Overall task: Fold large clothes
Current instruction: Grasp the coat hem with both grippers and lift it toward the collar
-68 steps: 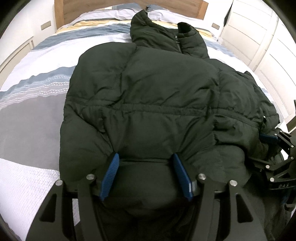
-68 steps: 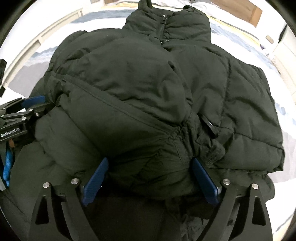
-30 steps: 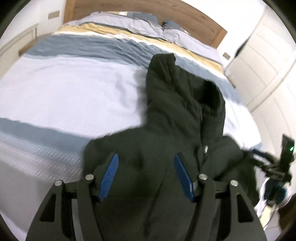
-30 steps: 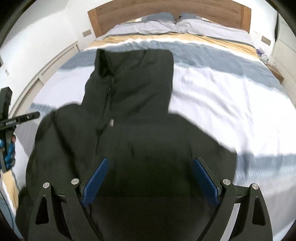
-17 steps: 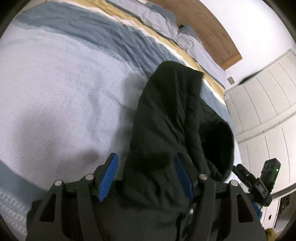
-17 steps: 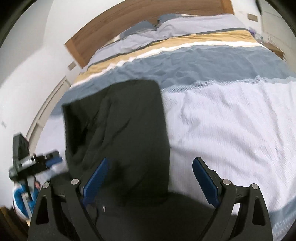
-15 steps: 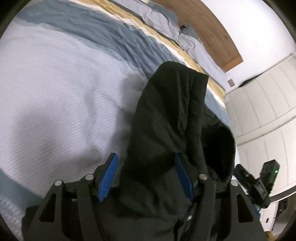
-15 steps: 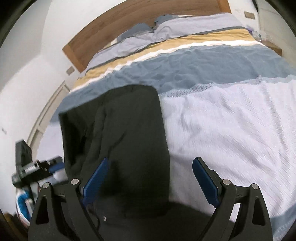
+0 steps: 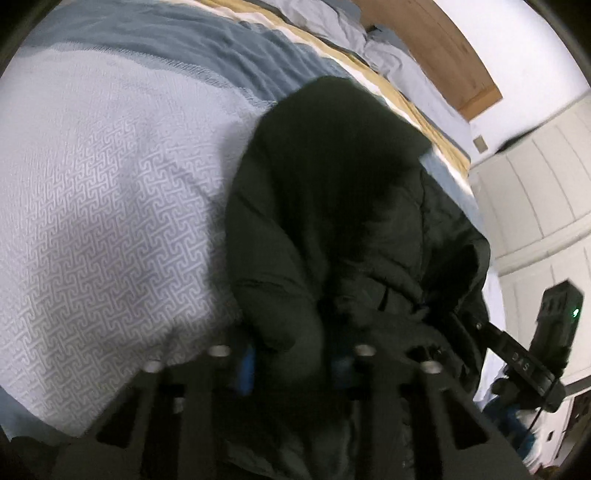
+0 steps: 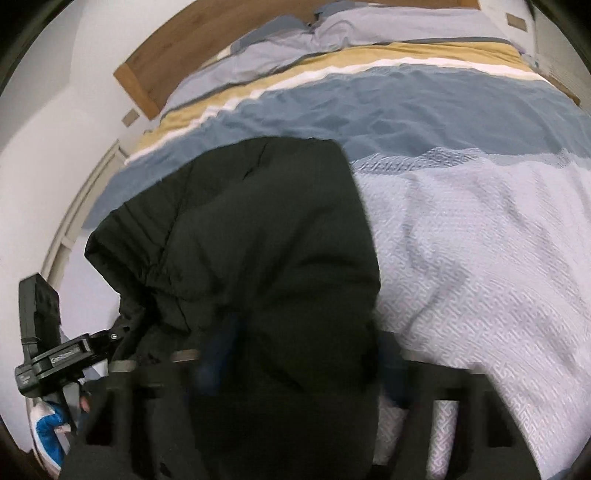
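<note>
Currently, my readings:
Left gripper (image 9: 291, 363): fingers clamped on the dark green puffer jacket (image 9: 332, 206).
Right gripper (image 10: 299, 363): clamped on jacket (image 10: 258, 236).
Jacket: lifted above the striped patterned bedspread (image 10: 480, 240).

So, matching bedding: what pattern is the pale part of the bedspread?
A woven interlocking key pattern on the bedspread, clearest in the left wrist view.

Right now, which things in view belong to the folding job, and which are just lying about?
For the job:
jacket
left gripper
right gripper
bed cover, the folding surface

Not for the job:
pillows
headboard
wardrobe
</note>
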### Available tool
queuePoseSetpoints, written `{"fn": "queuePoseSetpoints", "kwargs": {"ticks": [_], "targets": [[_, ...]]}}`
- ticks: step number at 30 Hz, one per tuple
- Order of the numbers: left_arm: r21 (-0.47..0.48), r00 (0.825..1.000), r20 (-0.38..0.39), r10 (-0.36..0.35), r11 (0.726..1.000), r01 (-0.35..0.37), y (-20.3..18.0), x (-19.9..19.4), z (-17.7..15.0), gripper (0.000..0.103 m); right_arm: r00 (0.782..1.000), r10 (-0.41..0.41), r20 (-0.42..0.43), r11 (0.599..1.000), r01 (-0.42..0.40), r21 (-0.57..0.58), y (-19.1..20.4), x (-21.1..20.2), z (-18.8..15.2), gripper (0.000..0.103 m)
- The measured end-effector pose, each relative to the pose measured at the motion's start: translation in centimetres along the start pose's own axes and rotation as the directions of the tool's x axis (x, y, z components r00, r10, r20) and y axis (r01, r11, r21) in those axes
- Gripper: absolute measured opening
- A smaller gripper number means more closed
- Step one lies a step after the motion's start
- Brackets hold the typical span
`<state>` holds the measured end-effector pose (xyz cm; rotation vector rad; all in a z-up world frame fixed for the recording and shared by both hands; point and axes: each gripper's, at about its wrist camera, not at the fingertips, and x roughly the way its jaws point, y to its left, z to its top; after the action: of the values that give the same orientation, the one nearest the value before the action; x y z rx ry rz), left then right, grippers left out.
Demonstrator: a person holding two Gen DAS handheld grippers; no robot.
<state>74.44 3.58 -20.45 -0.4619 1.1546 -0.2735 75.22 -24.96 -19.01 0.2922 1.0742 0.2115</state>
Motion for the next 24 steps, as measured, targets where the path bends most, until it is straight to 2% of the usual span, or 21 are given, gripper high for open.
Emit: {"fn": "queuePoseSetpoints", "kwargs": {"ticks": [1,4,9,13,18,21,24], "targets": [[0.030,1.000,0.002,0.013,0.999,-0.013,-0.6,-0.3,-0.1,0.013,1.000,-0.018,-0.009,0.999,0.018,-0.033,0.6,0.0,0.0,0.023],[0.075,1.000,0.019,0.024,0.997,-0.025,-1.9,-1.7,-0.4,0.010,0.999,-0.038,0.005,0.994,0.038,-0.100,2.1,-1.2,-0.1,0.014],[0.117,0.997,0.066,-0.028,0.993,0.020,-2.3,-6.5,-2.8,0.009,0.995,-0.051,0.087,0.955,0.074,-0.288,4.9,-7.1,-1.9,0.013],[0.176,0.986,0.136,-0.093,0.982,0.068,-2.6,-11.7,-7.5,0.009,0.990,0.001,0.143,0.933,0.050,-0.355,6.0,-12.9,-5.8,0.013],[0.174,0.975,0.158,-0.155,0.976,0.127,-1.0,-16.6,-14.5,0.009,0.977,0.072,0.200,0.940,0.000,-0.340,5.7,-18.3,-11.2,0.013],[0.187,0.983,0.138,-0.122,0.978,0.095,0.3,-17.5,-18.2,0.009,0.972,0.097,0.213,0.953,-0.028,-0.303,4.5,-20.4,-15.6,0.013],[0.145,0.989,0.102,-0.110,0.985,0.095,2.1,-17.1,-21.3,0.009,0.981,0.085,0.175,0.969,-0.041,-0.243,2.6,-19.8,-19.1,0.013]]}}
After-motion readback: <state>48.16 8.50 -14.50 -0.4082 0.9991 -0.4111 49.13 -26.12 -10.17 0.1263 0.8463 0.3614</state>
